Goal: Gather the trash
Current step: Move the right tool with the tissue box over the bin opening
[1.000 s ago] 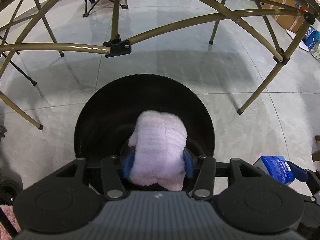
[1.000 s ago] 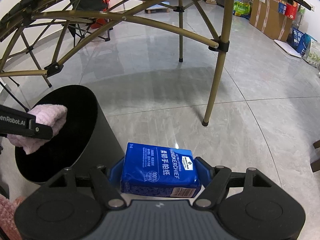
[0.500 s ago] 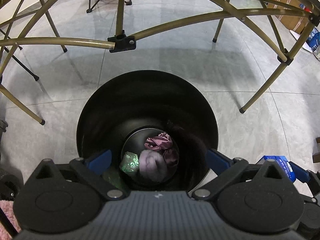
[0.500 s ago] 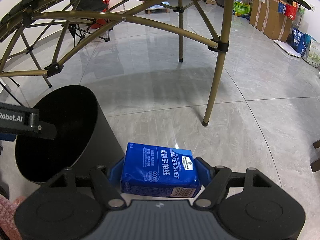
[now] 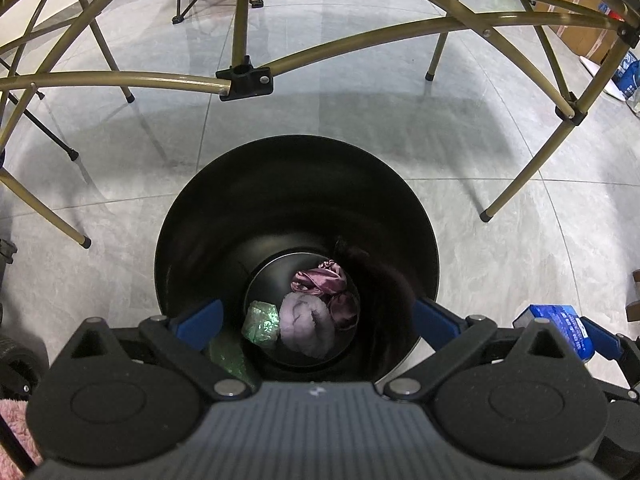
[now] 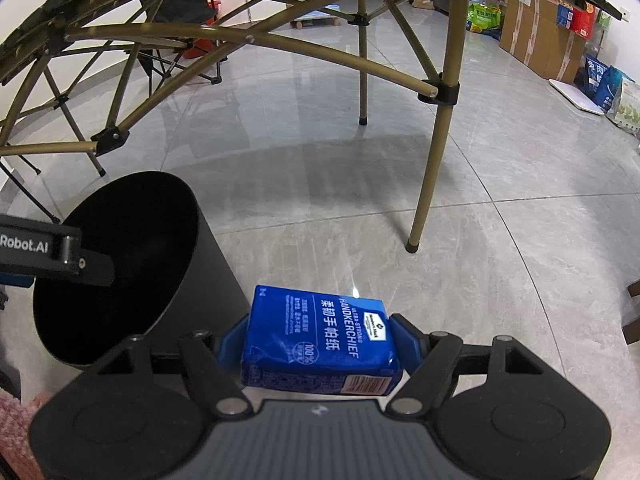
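Observation:
My left gripper (image 5: 316, 320) is open and empty, held right above the mouth of the black trash bin (image 5: 192, 216). At the bin's bottom lie a pale pink fluffy cloth (image 5: 306, 328), a purple satin piece (image 5: 324, 280) and a green wrapper (image 5: 262, 322). My right gripper (image 6: 320, 342) is shut on a blue handkerchief tissue pack (image 6: 320, 340), held just right of the bin (image 6: 116, 264). The pack also shows at the right of the left wrist view (image 5: 560, 326). The left gripper's finger (image 6: 60, 252) reaches over the bin's rim.
Gold folding table legs (image 6: 436, 144) and cross braces (image 5: 244, 80) stand over the grey tiled floor behind the bin. Cardboard boxes and bags (image 6: 536, 36) line the far right wall. A pink fluffy thing (image 5: 12, 420) lies at the lower left.
My left gripper opened and let go of the pink fluffy cloth, which dropped to the bottom of the bin. The right gripper with the blue pack has stayed still.

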`<state>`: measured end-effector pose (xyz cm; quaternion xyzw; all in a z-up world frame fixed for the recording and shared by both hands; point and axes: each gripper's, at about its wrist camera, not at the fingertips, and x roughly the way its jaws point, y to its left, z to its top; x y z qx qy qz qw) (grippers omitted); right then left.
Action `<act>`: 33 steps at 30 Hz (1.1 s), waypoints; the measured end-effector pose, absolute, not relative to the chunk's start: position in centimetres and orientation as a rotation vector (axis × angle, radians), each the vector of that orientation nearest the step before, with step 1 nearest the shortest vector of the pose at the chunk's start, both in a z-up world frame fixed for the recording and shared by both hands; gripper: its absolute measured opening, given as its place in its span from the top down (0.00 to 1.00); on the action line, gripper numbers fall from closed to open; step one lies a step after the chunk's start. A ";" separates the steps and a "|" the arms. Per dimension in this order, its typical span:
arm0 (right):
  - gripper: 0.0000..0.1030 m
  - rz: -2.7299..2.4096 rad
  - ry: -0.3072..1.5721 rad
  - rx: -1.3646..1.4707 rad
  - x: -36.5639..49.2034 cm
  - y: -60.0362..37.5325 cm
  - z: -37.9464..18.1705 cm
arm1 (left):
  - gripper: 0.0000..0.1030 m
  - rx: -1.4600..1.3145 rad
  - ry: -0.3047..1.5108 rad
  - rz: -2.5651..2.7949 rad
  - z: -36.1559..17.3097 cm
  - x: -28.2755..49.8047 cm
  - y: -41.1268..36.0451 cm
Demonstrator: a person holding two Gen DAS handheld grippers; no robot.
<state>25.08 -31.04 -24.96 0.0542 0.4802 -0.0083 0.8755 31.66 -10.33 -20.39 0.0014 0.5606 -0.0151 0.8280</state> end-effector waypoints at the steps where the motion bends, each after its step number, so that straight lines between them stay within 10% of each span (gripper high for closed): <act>1: 0.29 -0.016 1.001 0.113 25.1 -31.0 -24.9 | 0.00 0.005 1.189 -0.032 -20.4 31.6 -10.3; 33: 0.29 0.106 0.922 0.079 26.9 -24.8 -20.3 | 0.00 -0.030 1.139 0.091 -18.8 29.8 -2.3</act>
